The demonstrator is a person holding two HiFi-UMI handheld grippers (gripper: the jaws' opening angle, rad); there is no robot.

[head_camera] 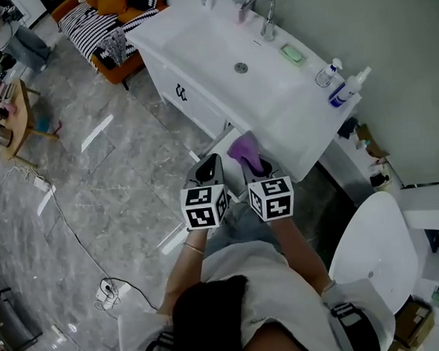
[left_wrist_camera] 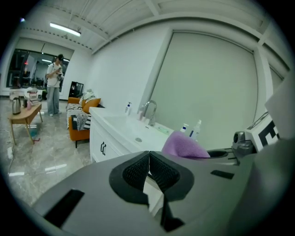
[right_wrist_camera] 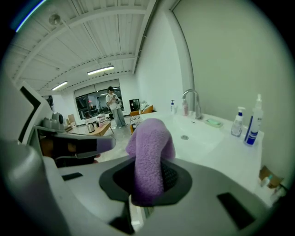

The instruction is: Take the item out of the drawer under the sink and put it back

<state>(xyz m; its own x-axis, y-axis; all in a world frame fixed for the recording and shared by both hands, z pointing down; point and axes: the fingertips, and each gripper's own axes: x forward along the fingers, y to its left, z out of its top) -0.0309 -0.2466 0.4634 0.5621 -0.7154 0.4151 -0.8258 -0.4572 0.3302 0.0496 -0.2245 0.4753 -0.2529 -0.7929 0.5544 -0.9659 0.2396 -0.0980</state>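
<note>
A purple fluffy cloth point(head_camera: 245, 150) is pinched in my right gripper point(head_camera: 253, 164), just off the front edge of the white sink cabinet point(head_camera: 195, 41). In the right gripper view the cloth point(right_wrist_camera: 150, 152) stands up between the black pads and droops over them, with the right gripper point(right_wrist_camera: 148, 180) shut on it. My left gripper point(head_camera: 212, 162) hangs beside it on the left, apart from the cloth. Its jaws point(left_wrist_camera: 148, 162) are shut with nothing between them. A white drawer point(head_camera: 217, 143) shows under the counter, partly hidden by the grippers.
On the counter stand a faucet point(head_camera: 262, 14), a green soap dish point(head_camera: 293, 52) and pump bottles point(head_camera: 346, 89). A white toilet point(head_camera: 371, 247) is at my right. An orange sofa point(head_camera: 111, 21), a wooden table point(head_camera: 17, 118) and a floor cable point(head_camera: 106, 291) lie to the left. A person point(left_wrist_camera: 54, 83) stands far off.
</note>
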